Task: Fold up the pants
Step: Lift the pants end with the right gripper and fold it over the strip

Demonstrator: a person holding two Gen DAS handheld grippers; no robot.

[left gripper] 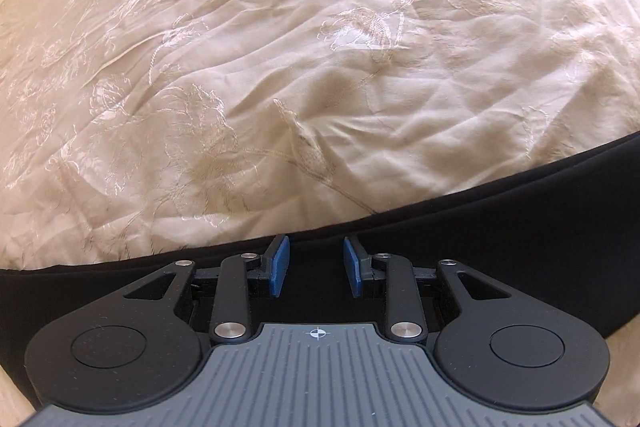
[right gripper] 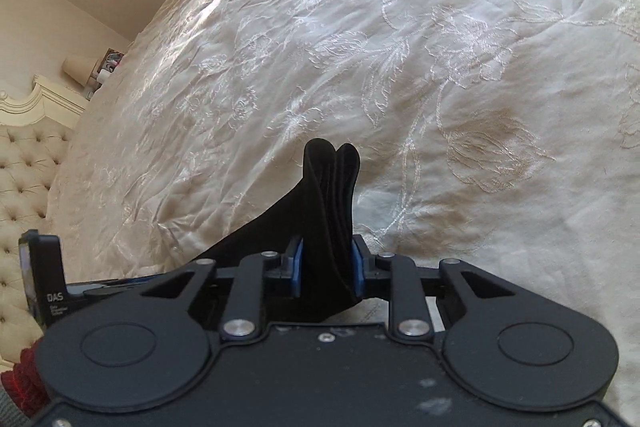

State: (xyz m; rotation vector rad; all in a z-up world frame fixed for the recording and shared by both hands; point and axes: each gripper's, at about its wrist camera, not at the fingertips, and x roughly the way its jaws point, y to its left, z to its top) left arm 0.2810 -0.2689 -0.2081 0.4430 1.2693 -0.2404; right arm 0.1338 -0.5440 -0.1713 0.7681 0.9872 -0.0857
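The black pants (left gripper: 480, 211) lie as a dark band across the near part of a cream embroidered bedspread (left gripper: 280, 67). My left gripper (left gripper: 316, 255) points steeply down over the band's far edge. Its blue pads (left gripper: 279, 267) stand a little apart, and only black cloth shows between them, so a grip cannot be made out. In the right wrist view, my right gripper (right gripper: 326, 259) is shut on a bunch of the pants (right gripper: 330, 195). Several stacked folds stick up past its fingertips, and more cloth trails off to the lower left.
The bedspread (right gripper: 440, 67) fills both views. A tufted headboard (right gripper: 24, 163) and a nightstand with a lamp (right gripper: 80, 67) are at the left in the right wrist view. A black labelled part (right gripper: 44, 279) and a red sleeve (right gripper: 20, 379) sit at the lower left.
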